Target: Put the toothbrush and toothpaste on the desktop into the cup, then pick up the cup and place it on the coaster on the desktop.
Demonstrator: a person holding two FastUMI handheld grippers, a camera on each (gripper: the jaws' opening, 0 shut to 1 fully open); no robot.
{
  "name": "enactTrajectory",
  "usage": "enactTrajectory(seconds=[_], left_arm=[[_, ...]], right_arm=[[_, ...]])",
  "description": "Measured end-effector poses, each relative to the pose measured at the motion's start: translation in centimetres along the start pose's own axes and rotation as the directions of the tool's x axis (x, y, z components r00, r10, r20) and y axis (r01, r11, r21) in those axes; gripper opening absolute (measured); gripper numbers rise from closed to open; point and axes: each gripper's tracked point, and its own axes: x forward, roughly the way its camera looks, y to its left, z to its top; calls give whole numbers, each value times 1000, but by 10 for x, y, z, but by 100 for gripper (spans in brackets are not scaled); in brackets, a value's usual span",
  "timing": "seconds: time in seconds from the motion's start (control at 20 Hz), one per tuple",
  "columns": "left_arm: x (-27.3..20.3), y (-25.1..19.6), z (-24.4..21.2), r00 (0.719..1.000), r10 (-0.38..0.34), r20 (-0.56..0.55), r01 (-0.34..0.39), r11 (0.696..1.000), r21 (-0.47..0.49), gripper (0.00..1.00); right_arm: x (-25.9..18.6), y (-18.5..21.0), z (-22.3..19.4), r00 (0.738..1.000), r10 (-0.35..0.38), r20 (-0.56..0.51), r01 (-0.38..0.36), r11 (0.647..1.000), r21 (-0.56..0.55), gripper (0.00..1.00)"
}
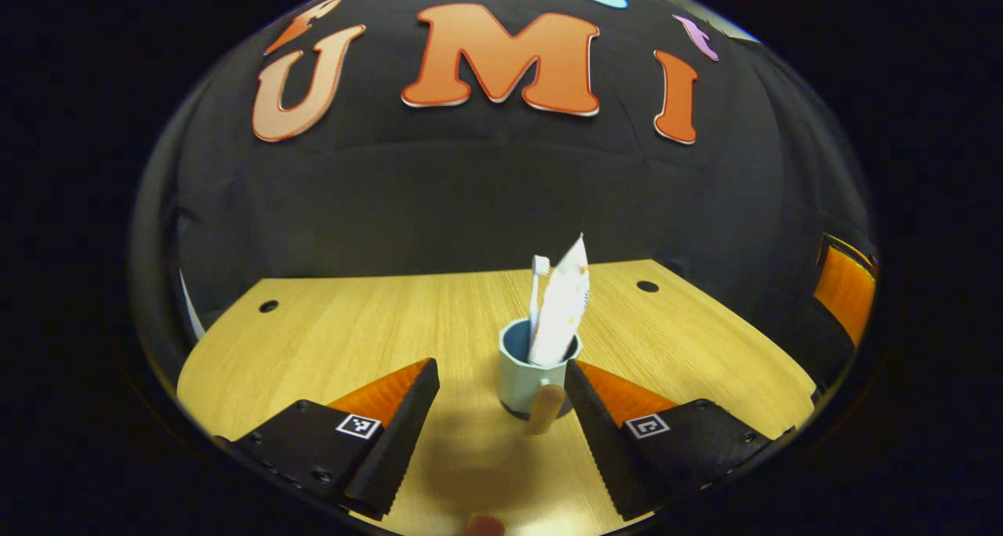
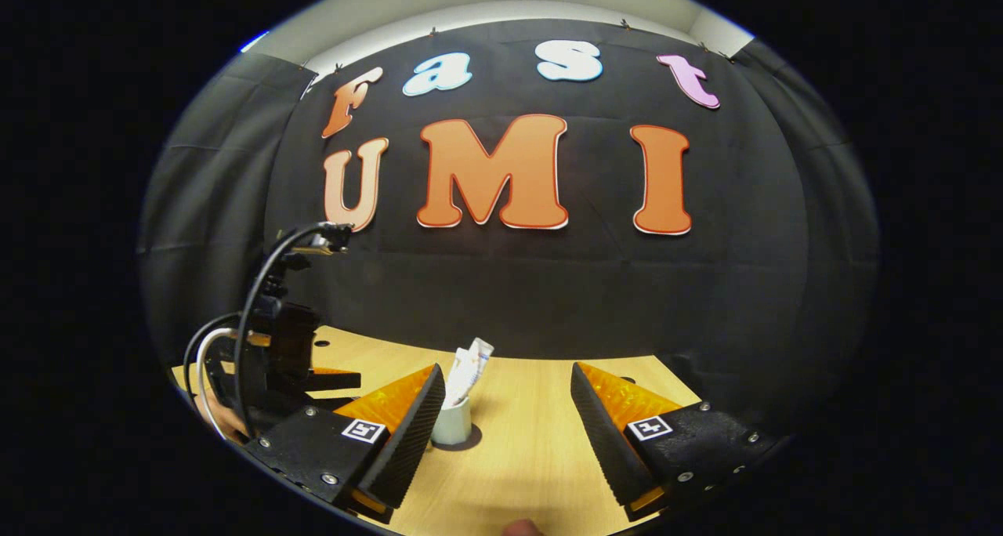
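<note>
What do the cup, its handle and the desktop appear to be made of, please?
The cup looks like glazed ceramic, though smooth plastic is possible: pale outside, darker blue inside, with a soft sheen. Its handle seems to be wood or cork: tan, matte and rounded. The desktop looks like light wood-grain laminate: even parallel streaks, a flat finish and round cable holes.

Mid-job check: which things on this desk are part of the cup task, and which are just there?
Job things:
cup, standing on a dark coaster
toothbrush, upright in the cup
toothpaste, in the cup
left gripper, open
right gripper, open

Just there:
desk
desk holes
</note>
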Motion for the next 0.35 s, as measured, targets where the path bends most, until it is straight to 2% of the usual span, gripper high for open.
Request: enactTrajectory(seconds=[0.15, 0.25, 0.35], left_arm=[[-34, 35, 26, 991, 59, 117, -62, 998, 23, 97], [-53, 48, 43, 977, 49, 206, -56, 998, 29, 96], [-69, 70, 52, 963, 77, 258, -88, 996, 31, 96]], right_arm=[[3, 25, 7, 999, 27, 41, -26, 1000, -10, 96], [3, 38, 10, 997, 35, 62, -33, 999, -30, 96], [4, 49, 10, 997, 40, 73, -36, 998, -57, 96]])
